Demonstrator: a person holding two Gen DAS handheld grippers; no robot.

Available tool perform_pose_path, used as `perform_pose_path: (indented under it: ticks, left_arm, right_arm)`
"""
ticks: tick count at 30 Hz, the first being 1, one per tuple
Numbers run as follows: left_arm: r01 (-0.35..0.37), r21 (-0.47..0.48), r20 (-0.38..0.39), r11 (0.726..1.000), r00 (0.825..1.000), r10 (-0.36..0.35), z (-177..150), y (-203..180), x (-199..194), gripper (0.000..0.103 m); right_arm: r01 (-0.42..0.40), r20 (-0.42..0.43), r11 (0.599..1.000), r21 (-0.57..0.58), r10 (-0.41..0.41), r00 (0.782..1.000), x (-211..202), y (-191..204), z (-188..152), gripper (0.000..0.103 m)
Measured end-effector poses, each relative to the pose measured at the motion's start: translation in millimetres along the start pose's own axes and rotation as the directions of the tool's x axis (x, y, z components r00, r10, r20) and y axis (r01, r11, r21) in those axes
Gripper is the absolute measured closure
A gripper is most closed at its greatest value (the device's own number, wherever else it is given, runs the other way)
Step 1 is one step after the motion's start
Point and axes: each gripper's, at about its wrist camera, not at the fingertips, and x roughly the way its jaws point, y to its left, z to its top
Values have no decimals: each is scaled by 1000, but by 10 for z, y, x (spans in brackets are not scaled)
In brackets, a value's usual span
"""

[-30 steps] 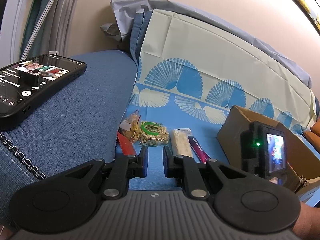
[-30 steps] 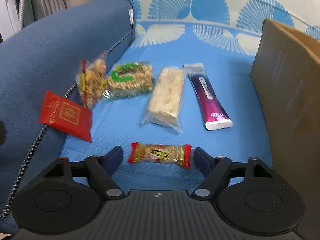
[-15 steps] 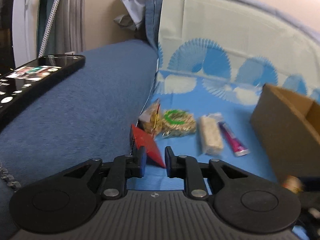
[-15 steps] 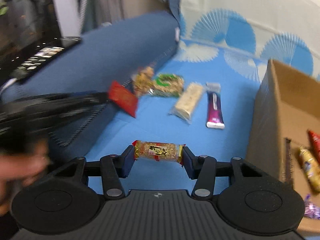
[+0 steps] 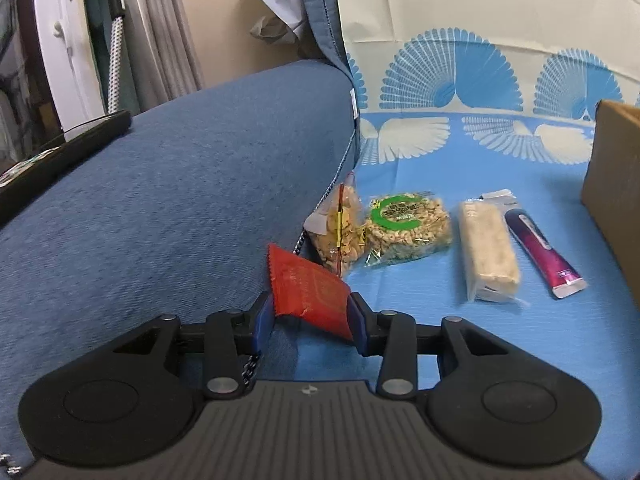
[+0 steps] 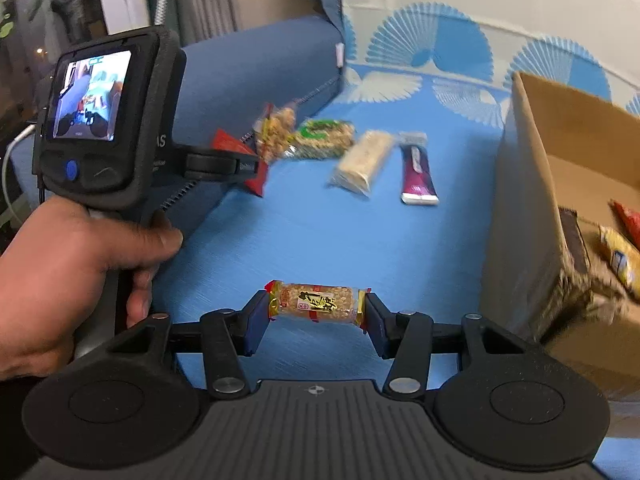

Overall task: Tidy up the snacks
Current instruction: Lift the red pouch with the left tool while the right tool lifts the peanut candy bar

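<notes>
A red snack packet [image 5: 308, 288] leans against the blue sofa arm [image 5: 160, 200]. It sits between the fingers of my left gripper [image 5: 310, 320], whose jaws are opening and flank its edges without squeezing. My right gripper [image 6: 316, 312] is shut on a peanut bar [image 6: 316, 302], held by its ends above the blue sheet. A cardboard box [image 6: 532, 200] stands to its right with several snacks inside. In the right wrist view a hand holds the left gripper [image 6: 248, 168] at the red packet [image 6: 228, 142].
On the sheet lie a bag of nuts [image 5: 340, 228], a green-labelled cereal pack [image 5: 404, 224], a white rice bar [image 5: 486, 252] and a purple stick pack [image 5: 540, 252]. A black phone [image 5: 60, 152] rests on the sofa arm. The box wall [image 5: 612, 168] bounds the right.
My left gripper came down to the red packet and its jaws widened around it. My right gripper shut on the peanut bar, lifted it and drew back from the snack row.
</notes>
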Motion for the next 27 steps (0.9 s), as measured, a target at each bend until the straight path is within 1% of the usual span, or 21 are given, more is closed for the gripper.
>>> perform_pose_path:
  ticks: [2, 3, 4, 5, 6, 8, 10, 12, 14, 15, 16, 17, 18, 19, 20, 21, 22, 23, 24, 26, 27]
  left_arm:
    - [-5, 1, 9, 1000, 1000, 5, 1, -20, 33, 58]
    - [-5, -1, 18, 1000, 1000, 5, 1, -18, 37, 61]
    - [0, -9, 24, 1000, 1000, 0, 1, -9, 28, 67]
    - [8, -25, 28, 1000, 1000, -7, 6, 23, 19, 79]
    - [31, -50, 35, 998, 999, -30, 12, 72, 4, 88]
    - [73, -83, 51, 994, 996, -69, 29, 146, -47, 97]
    - [126, -116, 77, 985, 990, -118, 40, 229, -125, 98]
    - [202, -161, 107, 966, 977, -187, 47, 328, -215, 99]
    - [320, -217, 123, 922, 946, -299, 36, 460, -296, 99]
    - [372, -251, 128, 894, 928, -350, 26, 526, -328, 99]
    - [433, -284, 128, 855, 901, -414, 8, 602, -354, 99]
    - [497, -321, 126, 806, 866, -484, -19, 685, -378, 99]
    - [541, -349, 119, 765, 836, -536, -46, 746, -393, 99]
    - [580, -379, 99, 721, 800, -592, -67, 806, -390, 99]
    - [601, -400, 67, 692, 772, -632, -86, 833, -369, 97]
    - [606, -415, 30, 678, 754, -656, -100, 841, -339, 95]
    - [585, -427, -28, 689, 754, -657, -121, 828, -310, 91]
    - [552, -426, -67, 716, 771, -634, -121, 819, -297, 81]
    - [535, -419, -75, 733, 784, -616, -119, 808, -318, 68]
    - [523, -381, -50, 763, 812, -582, -93, 763, -406, 52]
    - [513, -360, -51, 780, 824, -565, -81, 722, -433, 48]
  right_arm:
    - [-2, -8, 1000, -5, 2, 1000, 47, -1, -16, 50]
    - [-6, -12, 1000, -8, 5, 1000, 69, -3, -18, 50]
    - [-9, -14, 1000, -11, 9, 1000, 86, -1, -18, 50]
    - [-13, -16, 1000, -16, 13, 1000, 91, 4, -21, 50]
    - [-15, -17, 1000, -22, 15, 1000, 92, 10, -26, 50]
    - [-16, -21, 999, -33, 16, 1000, 104, 28, -32, 50]
    - [-13, -25, 999, -39, 12, 1000, 126, 35, -31, 50]
    - [-9, -31, 999, -42, 8, 999, 145, 44, -39, 50]
    - [-2, -35, 999, -47, 1, 999, 165, 55, -44, 50]
    - [2, -36, 999, -50, -3, 999, 171, 59, -50, 50]
    - [5, -37, 999, -53, -7, 999, 173, 62, -56, 50]
    - [8, -38, 999, -54, -10, 999, 177, 61, -61, 50]
    - [11, -39, 998, -55, -13, 999, 178, 61, -67, 50]
    - [14, -40, 998, -56, -17, 999, 177, 60, -75, 50]
    - [18, -40, 998, -56, -20, 999, 175, 61, -81, 50]
    - [20, -42, 998, -55, -22, 999, 174, 61, -89, 50]
    - [21, -43, 998, -55, -23, 999, 175, 60, -93, 50]
    - [23, -45, 998, -56, -26, 999, 177, 62, -100, 50]
    - [25, -47, 998, -60, -28, 999, 179, 66, -108, 50]
    - [31, -51, 997, -69, -35, 998, 189, 78, -124, 50]
    - [34, -53, 997, -73, -38, 998, 196, 80, -127, 50]
